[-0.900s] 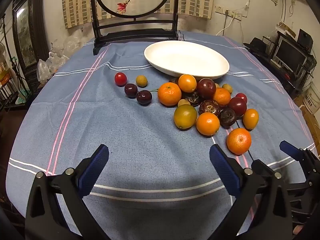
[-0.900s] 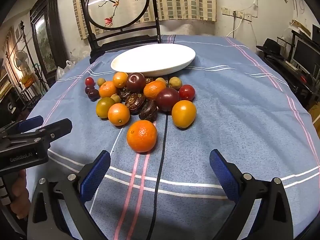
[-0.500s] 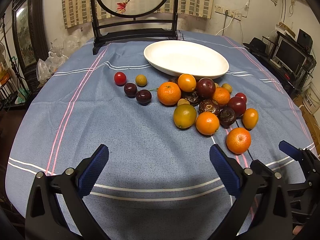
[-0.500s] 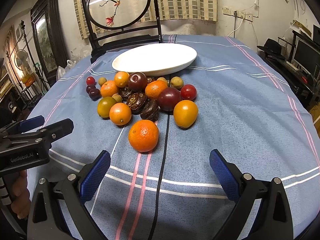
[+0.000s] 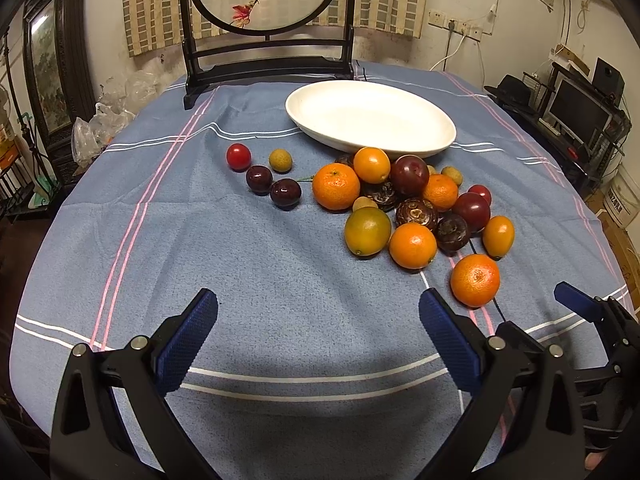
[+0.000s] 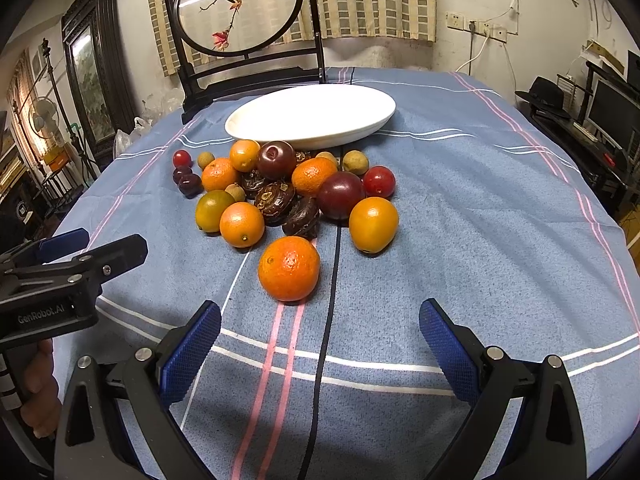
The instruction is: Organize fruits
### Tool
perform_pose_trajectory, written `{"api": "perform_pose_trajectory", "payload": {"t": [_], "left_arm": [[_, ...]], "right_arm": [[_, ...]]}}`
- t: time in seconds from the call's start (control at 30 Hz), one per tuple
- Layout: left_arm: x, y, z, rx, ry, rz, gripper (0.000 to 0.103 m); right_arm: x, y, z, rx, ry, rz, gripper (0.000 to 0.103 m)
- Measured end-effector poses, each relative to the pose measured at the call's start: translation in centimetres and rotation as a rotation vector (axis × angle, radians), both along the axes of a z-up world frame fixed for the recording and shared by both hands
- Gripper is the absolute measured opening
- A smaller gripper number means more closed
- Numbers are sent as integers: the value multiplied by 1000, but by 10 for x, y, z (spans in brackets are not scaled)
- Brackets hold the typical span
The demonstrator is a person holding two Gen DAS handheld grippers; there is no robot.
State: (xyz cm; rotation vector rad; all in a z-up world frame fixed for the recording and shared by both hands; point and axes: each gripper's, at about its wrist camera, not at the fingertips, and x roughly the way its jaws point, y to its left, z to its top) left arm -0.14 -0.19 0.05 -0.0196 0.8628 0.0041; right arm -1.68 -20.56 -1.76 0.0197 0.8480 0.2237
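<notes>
Nearest, both grippers hang above the front edge of the worktop [image 6: 460, 208], which is covered with a blue striped cloth. The left gripper [image 5: 318, 336] has its jaws wide apart and holds nothing; the right gripper [image 6: 320, 338] is the same, jaws wide and empty. Just beyond the right gripper, a single orange [image 6: 289, 268] lies alone on the pink stripes, a little apart from the other fruit. Behind it the fruit pile [image 6: 280, 188] lies close together: oranges, dark plums, brown wrinkled fruits, a green-yellow citrus [image 5: 367, 231] and a yellow-orange fruit [image 6: 373, 224] at its right side. To the left of the pile, two dark cherries [image 5: 272, 186], a red cherry tomato [image 5: 239, 156] and a small tan fruit [image 5: 280, 160] lie separately. Farther, the white oval dish [image 5: 432, 120] stands just behind the pile with nothing in it. At the far edge a dark wooden screen stand [image 5: 266, 68] is upright.
</notes>
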Motion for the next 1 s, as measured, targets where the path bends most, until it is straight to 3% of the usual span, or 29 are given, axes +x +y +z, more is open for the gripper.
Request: {"api": "perform_pose_trajectory", "payload": {"t": [0.67,0.77,0.83,1.0], "left_arm": [[-2,2,-2,14,-11,2,99],[-1,7,-4,24,-7,8,99],[-1,10,-4,58,-28,11,99],[3,20,-9,47,-6,26,99]], "right_arm": [[1,8,-4,-8,16,31,99],[7,10,-7,56,68,67,99],[13,17,-11,44,97,93,95],[32,27,-15,7,127,101,82]]}}
